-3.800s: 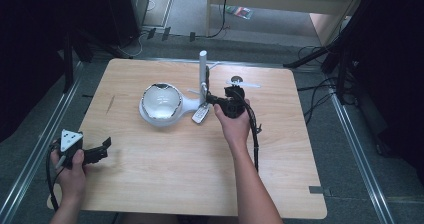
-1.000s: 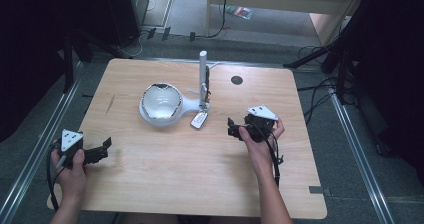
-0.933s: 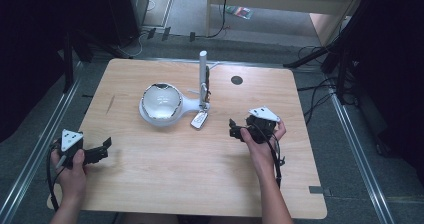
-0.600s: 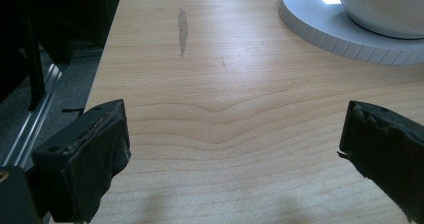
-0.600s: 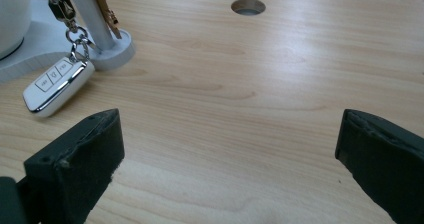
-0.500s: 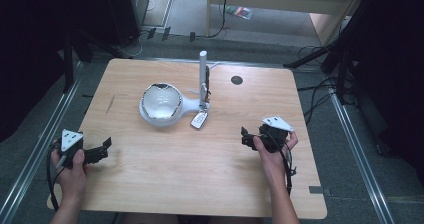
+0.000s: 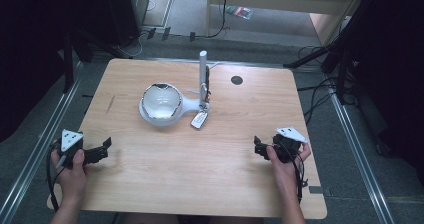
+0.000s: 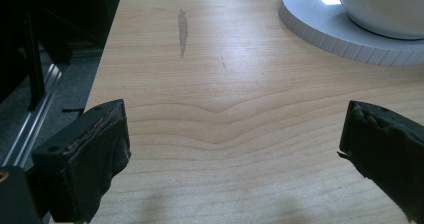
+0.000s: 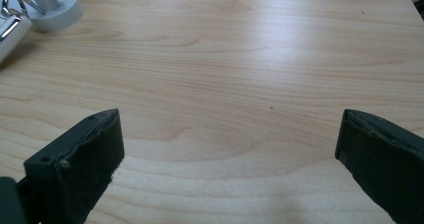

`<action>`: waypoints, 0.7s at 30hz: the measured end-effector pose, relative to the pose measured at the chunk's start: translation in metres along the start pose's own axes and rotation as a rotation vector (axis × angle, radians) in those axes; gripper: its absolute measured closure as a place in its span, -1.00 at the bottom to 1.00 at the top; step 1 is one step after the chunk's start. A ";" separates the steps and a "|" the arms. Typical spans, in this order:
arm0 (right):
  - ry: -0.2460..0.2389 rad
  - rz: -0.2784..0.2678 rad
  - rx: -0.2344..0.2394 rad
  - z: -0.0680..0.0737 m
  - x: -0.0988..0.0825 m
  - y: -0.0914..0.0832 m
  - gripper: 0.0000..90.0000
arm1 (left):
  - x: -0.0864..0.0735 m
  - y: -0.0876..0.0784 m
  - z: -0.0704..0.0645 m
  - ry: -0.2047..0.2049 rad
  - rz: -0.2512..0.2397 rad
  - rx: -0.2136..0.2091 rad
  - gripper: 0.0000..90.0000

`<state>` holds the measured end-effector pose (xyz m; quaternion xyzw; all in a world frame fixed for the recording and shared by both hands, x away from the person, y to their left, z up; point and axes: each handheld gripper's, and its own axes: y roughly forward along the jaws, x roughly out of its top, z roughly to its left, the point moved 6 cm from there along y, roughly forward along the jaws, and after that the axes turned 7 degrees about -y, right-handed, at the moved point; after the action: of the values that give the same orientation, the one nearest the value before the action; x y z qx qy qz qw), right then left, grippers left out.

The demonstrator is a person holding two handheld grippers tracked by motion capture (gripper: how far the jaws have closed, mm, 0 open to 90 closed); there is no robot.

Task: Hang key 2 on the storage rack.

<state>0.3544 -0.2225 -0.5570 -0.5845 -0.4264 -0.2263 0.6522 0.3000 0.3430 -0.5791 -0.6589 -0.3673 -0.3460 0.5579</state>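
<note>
A white bowl (image 7: 160,102) sits on a round white base (image 7: 170,115) near the middle of the wooden table (image 7: 150,174); an arm joins the base to a white upright post (image 7: 202,79). A small silver tag (image 7: 199,119) lies at the post's foot. My left gripper (image 7: 105,149) rests low over the table's front left, open, nothing between its jaws. My right gripper (image 7: 258,146) is at the front right, open and empty too. In the left gripper view the base's rim (image 8: 345,34) and bowl (image 8: 385,9) lie ahead. The right gripper view catches the post's foot (image 9: 52,6) at far left.
A small black round hole (image 7: 236,80) marks the table's far right part. Metal rails (image 7: 350,134) run along both sides of the table. Cables (image 7: 320,91) trail on the floor at right, and dark equipment stands at the back left.
My right gripper drew back from the post, where it was 3.8 s ago, toward the front right of the table, still sliding nearer over the last second. The left gripper stayed put.
</note>
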 end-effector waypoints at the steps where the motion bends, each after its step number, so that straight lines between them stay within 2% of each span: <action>1: 0.004 0.003 -0.001 -0.001 -0.001 -0.001 -1.00 | 0.000 0.000 0.000 0.000 0.000 0.000 -1.00; 21: 0.011 0.039 -0.063 -0.035 -0.034 -0.026 -1.00 | 0.000 0.000 0.000 0.001 -0.003 -0.001 -1.00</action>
<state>0.3262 -0.2679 -0.5683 -0.6117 -0.4041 -0.2302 0.6400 0.2999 0.3431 -0.5790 -0.6586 -0.3675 -0.3474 0.5572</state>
